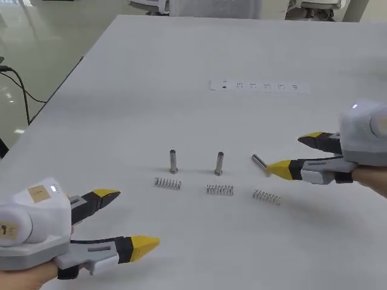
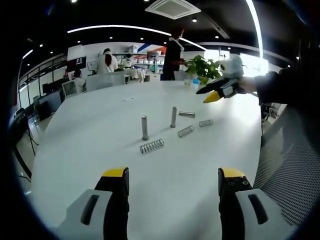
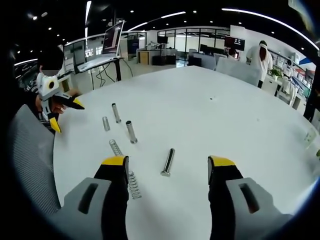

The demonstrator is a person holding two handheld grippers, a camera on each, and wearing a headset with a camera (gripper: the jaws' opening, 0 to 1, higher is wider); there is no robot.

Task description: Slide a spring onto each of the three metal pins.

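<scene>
Left gripper (image 1: 134, 217), jaws spread and empty, hovers at 7 o'clock from the springs (image 1: 219, 190). Right gripper (image 1: 285, 153), likewise spread, sits at 3 o'clock of the lying pin (image 1: 259, 161) (two upright pins (image 1: 173, 162) stand at its 9 o'clock).

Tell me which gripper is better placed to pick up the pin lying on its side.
Right. The right gripper hovers open just beside the fallen pin, which sits between its jaws in the right gripper view. The left gripper, also open, hangs much farther from it.
</scene>
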